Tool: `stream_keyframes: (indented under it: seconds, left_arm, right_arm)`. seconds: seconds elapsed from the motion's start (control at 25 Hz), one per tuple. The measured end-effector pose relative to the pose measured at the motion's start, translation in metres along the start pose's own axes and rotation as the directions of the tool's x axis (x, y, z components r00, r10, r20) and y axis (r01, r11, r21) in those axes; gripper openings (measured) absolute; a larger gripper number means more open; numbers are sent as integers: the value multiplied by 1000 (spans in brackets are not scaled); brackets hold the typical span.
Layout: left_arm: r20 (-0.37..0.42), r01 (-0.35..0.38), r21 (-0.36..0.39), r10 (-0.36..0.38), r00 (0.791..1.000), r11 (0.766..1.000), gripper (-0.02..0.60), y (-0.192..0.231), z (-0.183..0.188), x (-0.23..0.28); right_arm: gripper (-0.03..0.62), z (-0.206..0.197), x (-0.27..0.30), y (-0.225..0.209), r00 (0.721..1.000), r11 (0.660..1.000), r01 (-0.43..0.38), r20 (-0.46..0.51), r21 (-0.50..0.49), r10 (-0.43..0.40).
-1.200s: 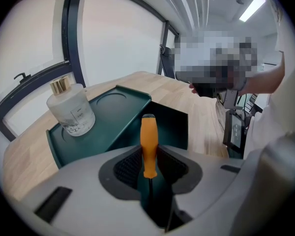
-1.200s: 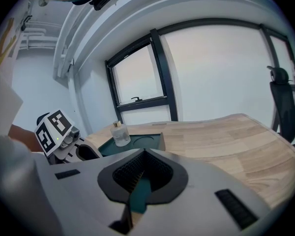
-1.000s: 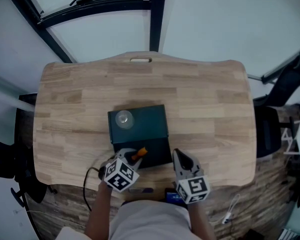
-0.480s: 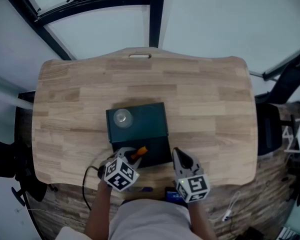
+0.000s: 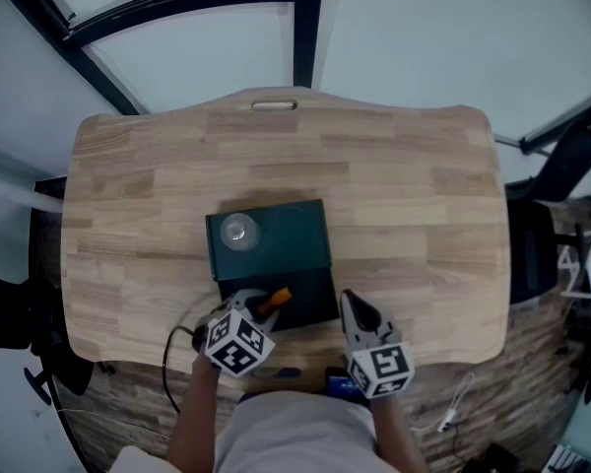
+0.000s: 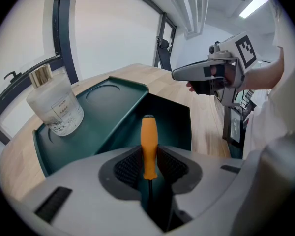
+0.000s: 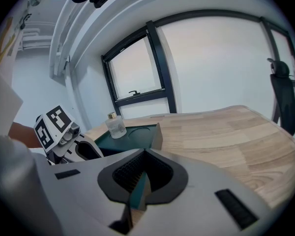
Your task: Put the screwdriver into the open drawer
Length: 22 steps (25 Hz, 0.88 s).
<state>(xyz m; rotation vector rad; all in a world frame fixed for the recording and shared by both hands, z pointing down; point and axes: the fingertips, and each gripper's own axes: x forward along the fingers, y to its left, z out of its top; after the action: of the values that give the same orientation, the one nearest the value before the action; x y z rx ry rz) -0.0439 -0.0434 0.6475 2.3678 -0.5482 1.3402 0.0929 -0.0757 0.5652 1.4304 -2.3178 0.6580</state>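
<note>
My left gripper (image 5: 260, 309) is shut on the screwdriver (image 5: 275, 300), whose orange handle points forward over the open drawer (image 5: 313, 302) of a dark green box (image 5: 286, 236). In the left gripper view the handle (image 6: 148, 140) stands clamped between the ribbed pads, its dark shaft running back between the jaws, with the drawer's dark inside (image 6: 173, 124) right beyond it. To the drawer's right my right gripper (image 5: 354, 305) hovers at the table's near edge, shut with nothing in it; its jaws meet in the right gripper view (image 7: 140, 179).
A small glass bottle (image 5: 240, 232) with a gold cap stands on the box top, at its left. The wooden table (image 5: 404, 195) stretches beyond and to the right. A black cable (image 5: 170, 351) hangs off the near edge. A dark chair (image 5: 566, 166) stands at the right.
</note>
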Motion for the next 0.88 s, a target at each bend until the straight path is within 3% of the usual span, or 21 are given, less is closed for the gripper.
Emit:
stream_keyframes:
  seconds: [0.88]
  left_arm:
    - [-41, 37, 3, -37, 998, 999, 98, -5, -1, 11]
  right_arm:
    - [-3, -8, 8, -5, 1000, 1000, -5, -26, 13, 5]
